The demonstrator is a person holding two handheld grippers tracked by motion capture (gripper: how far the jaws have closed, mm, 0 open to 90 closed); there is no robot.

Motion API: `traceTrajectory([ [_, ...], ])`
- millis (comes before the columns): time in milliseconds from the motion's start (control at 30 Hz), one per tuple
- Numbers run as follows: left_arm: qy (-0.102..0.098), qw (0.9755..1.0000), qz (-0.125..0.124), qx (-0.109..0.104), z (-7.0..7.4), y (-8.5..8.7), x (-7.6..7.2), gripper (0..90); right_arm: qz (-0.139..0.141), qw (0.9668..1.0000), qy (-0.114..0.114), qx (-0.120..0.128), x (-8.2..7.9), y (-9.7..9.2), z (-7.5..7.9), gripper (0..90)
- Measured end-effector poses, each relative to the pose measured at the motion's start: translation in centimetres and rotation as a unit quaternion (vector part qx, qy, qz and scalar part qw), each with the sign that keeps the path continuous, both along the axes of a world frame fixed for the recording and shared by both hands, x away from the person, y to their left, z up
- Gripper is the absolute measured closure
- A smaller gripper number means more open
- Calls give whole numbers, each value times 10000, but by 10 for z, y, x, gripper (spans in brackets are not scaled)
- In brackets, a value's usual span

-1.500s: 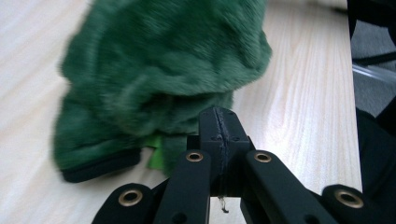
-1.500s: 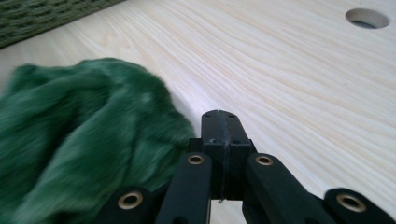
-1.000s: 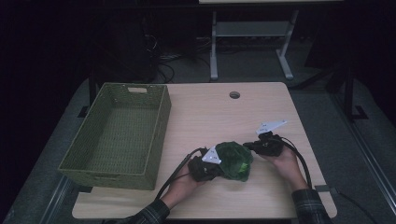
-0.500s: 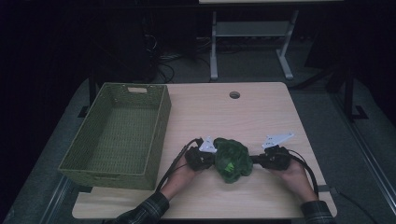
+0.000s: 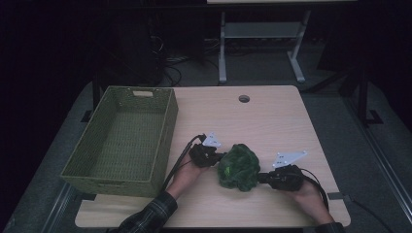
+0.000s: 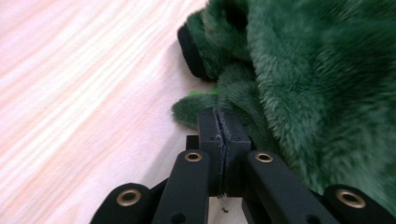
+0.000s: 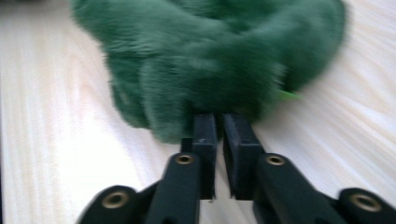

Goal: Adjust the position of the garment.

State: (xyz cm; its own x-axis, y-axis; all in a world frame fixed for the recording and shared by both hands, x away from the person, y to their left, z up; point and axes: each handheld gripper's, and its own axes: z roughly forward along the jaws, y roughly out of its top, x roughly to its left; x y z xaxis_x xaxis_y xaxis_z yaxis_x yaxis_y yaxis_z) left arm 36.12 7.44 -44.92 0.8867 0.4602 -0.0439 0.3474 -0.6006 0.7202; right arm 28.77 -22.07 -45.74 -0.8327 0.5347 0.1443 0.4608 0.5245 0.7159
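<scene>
A dark green furry plush [image 5: 238, 167] lies on the wooden table [image 5: 262, 121] near its front edge, between my two grippers. My left gripper [image 5: 222, 156] meets its left side; in the left gripper view the jaws [image 6: 218, 114] are pressed together on the edge of the fur [image 6: 317, 70]. My right gripper [image 5: 260, 177] reaches the plush from the right. Its jaws [image 7: 219, 116] have just been opening: a narrow gap shows between them, with the fur [image 7: 210, 56] lying over their tips.
A green woven basket [image 5: 170, 121], with nothing in it, stands on the left part of the table, close to my left hand. A round cable hole [image 5: 244, 98] sits near the far edge. A metal stand is on the floor beyond.
The left gripper has moved away from the front edge, and the right gripper has moved toward it and slightly rightward. The plush has turned between them. The right jaws have parted a little.
</scene>
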Motion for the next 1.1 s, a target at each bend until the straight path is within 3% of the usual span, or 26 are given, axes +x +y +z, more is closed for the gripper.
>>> traceTrajectory([
  [100,41,10000,20,13,12,7,-1,846,-392,9992,-22,61,0,-12,1,702],
  [200,93,10000,-2,7,21,13,-3,797,-807,9966,-161,-44,-1,-23,-1,553],
  [333,80,9999,-62,55,34,18,-6,703,-1222,9922,-30,-225,2,-32,-11,430],
  [467,50,9999,-110,-42,47,22,-9,616,-1397,9897,-83,-296,7,-36,-16,326],
  [533,90,9997,-238,7,53,23,-10,551,-1487,9884,-81,-287,8,-37,-17,297],
  [667,78,9983,-571,14,61,19,-14,445,-1536,9868,-298,-417,11,-39,-20,207],
  [900,134,9932,-1148,110,71,11,-21,324,-1552,9863,-433,-355,10,-38,-24,161],
  [1100,232,9882,-1490,276,64,-3,-22,199,-1562,9862,-432,-346,10,-38,-25,161],
])
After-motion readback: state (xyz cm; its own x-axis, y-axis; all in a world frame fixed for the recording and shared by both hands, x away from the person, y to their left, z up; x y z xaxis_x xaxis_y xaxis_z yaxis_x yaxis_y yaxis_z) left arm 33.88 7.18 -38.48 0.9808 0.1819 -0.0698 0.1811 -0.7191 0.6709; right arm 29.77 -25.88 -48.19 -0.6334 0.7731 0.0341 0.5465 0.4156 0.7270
